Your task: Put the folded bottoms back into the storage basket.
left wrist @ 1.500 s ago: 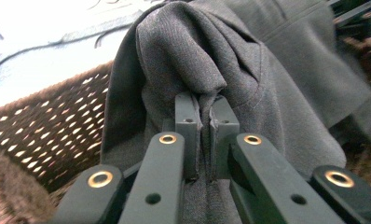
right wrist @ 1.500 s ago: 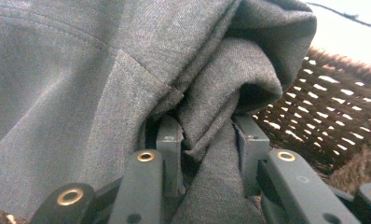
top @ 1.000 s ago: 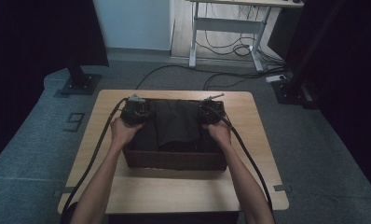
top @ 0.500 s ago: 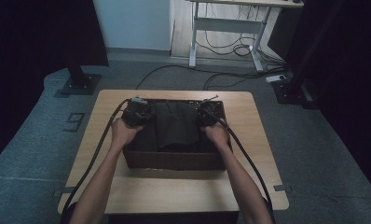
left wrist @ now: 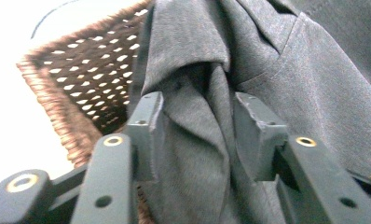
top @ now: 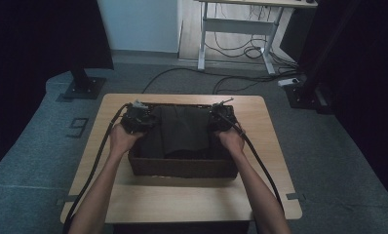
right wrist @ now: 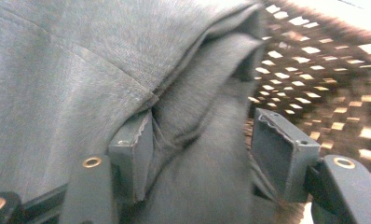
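A dark grey cloth [top: 182, 131] lies folded in a brown wicker basket [top: 182, 168] on the wooden table. My left gripper [top: 139, 117] is at the basket's far left corner and my right gripper [top: 221, 116] at its far right corner. In the left gripper view the gripper [left wrist: 200, 135] has just been opening, and a loose fold of the cloth [left wrist: 305, 84] stands between its parted jaws beside the basket wall [left wrist: 85, 70]. The right gripper [right wrist: 207, 149] has also just been opening. The cloth [right wrist: 72, 70] brushes one pad, the other pad is free, and the basket weave [right wrist: 323, 60] is behind.
The table top [top: 192, 200] has bare wood in front of the basket and narrow strips on both sides. Cables trail from both grippers along the forearms. Beyond the table are a grey floor, a desk frame [top: 236, 29] and dark stand bases.
Both hands stay at the basket's far corners. The high view shows no clear shift of the cloth or the basket.
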Demonstrator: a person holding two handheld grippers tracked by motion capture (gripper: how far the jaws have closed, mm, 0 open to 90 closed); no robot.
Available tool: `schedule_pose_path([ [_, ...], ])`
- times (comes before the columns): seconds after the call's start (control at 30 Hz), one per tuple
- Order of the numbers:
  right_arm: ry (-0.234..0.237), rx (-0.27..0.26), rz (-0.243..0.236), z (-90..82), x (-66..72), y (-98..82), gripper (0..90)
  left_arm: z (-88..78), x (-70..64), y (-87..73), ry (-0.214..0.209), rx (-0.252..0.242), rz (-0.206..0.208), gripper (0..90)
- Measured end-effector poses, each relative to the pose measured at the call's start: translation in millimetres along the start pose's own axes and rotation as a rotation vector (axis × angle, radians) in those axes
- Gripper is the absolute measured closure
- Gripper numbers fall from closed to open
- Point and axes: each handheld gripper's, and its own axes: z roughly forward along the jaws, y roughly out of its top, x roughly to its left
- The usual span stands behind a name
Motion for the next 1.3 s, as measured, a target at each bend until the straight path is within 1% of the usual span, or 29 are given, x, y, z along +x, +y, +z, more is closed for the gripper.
schedule_pose_path([
  [0.07,-0.013,-0.021,-0.019,-9.4,-2.9,-0.2,35.9,-7.9,0.9,-2.7,0.017,-0.030,0.001,46.5],
  [0.1,0.000,-0.040,-0.018,-13.2,-4.1,-0.1,35.7,-12.3,1.3,-4.2,0.027,-0.046,0.003,44.6],
  [0.13,0.022,-0.055,-0.014,-16.2,-4.5,0.0,35.5,-17.6,1.7,-6.3,0.036,-0.069,0.002,42.3],
  [0.2,0.057,-0.087,-0.024,-19.5,-3.0,1.1,33.5,-24.5,1.9,-10.2,0.043,-0.103,0.000,36.5],
  [0.27,0.091,-0.124,-0.054,-20.0,1.6,2.7,31.6,-31.1,2.1,-14.7,0.064,-0.121,0.007,32.9],
  [0.3,0.106,-0.136,-0.064,-19.4,4.0,3.7,30.6,-35.1,2.6,-18.3,0.074,-0.138,0.006,31.0],
  [0.33,0.140,-0.154,-0.084,-17.6,8.1,5.3,30.2,-38.1,3.1,-21.3,0.075,-0.152,0.000,29.0],
  [0.4,0.188,-0.184,-0.101,-14.8,15.5,8.1,30.3,-43.7,4.7,-26.7,0.071,-0.167,-0.005,26.0],
  [0.43,0.206,-0.200,-0.103,-13.8,18.3,9.4,31.0,-47.0,5.7,-30.9,0.060,-0.181,-0.018,24.4],
  [0.47,0.242,-0.228,-0.109,-11.7,22.6,11.5,33.5,-49.6,6.3,-34.3,0.047,-0.187,-0.031,21.5],
  [0.5,0.265,-0.243,-0.113,-9.7,26.0,13.4,35.0,-52.6,6.6,-38.2,0.047,-0.198,-0.038,20.0],
  [0.53,0.280,-0.253,-0.118,-7.5,29.5,15.6,36.7,-55.8,6.8,-42.5,0.049,-0.211,-0.041,19.4],
  [0.6,0.306,-0.273,-0.146,-2.7,37.0,19.7,38.5,-61.9,8.0,-52.0,0.043,-0.230,-0.055,18.5],
  [0.67,0.309,-0.293,-0.179,1.9,44.5,23.3,42.0,-67.6,9.3,-62.3,0.043,-0.252,-0.070,16.3],
  [0.7,0.315,-0.296,-0.190,4.4,48.0,25.5,42.1,-70.4,10.2,-67.8,0.036,-0.260,-0.076,15.4],
  [0.73,0.327,-0.303,-0.189,7.1,51.0,27.8,42.3,-73.2,11.0,-73.5,0.034,-0.272,-0.086,15.3],
  [0.8,0.361,-0.326,-0.172,11.5,54.9,31.5,42.2,-78.6,13.4,-85.3,0.027,-0.295,-0.108,15.0],
  [0.83,0.382,-0.344,-0.159,14.6,57.9,34.5,41.0,-81.1,14.9,-91.5,0.026,-0.304,-0.119,14.6],
  [0.87,0.392,-0.355,-0.157,17.0,59.9,37.1,40.3,-83.1,16.3,-98.0,0.027,-0.315,-0.128,14.6],
  [0.9,0.400,-0.363,-0.149,19.4,62.1,39.5,40.0,-84.6,17.8,-104.6,0.028,-0.322,-0.135,14.5],
  [0.97,0.408,-0.390,-0.134,24.4,65.9,44.5,36.3,-85.8,20.5,-118.3,0.039,-0.332,-0.145,14.4],
  [1.03,0.402,-0.411,-0.138,30.0,70.3,49.2,33.7,-84.2,22.8,-131.6,0.056,-0.328,-0.154,14.3],
  [1.1,0.365,-0.429,-0.154,37.2,76.0,52.7,26.8,-80.9,25.1,-144.3,0.069,-0.317,-0.167,14.3],
  [1.17,0.340,-0.433,-0.199,44.8,82.6,54.8,25.8,-76.5,26.7,-156.1,0.076,-0.305,-0.184,14.3],
  [1.2,0.350,-0.433,-0.205,48.6,85.2,55.3,25.6,-74.1,27.2,-161.6,0.079,-0.295,-0.188,14.3],
  [1.27,0.385,-0.398,-0.185,56.2,88.4,56.4,26.1,-68.9,27.1,-171.9,0.086,-0.275,-0.192,14.2],
  [1.3,0.386,-0.390,-0.185,59.6,89.6,56.4,26.5,-66.3,27.2,-176.2,0.085,-0.262,-0.195,14.1],
])
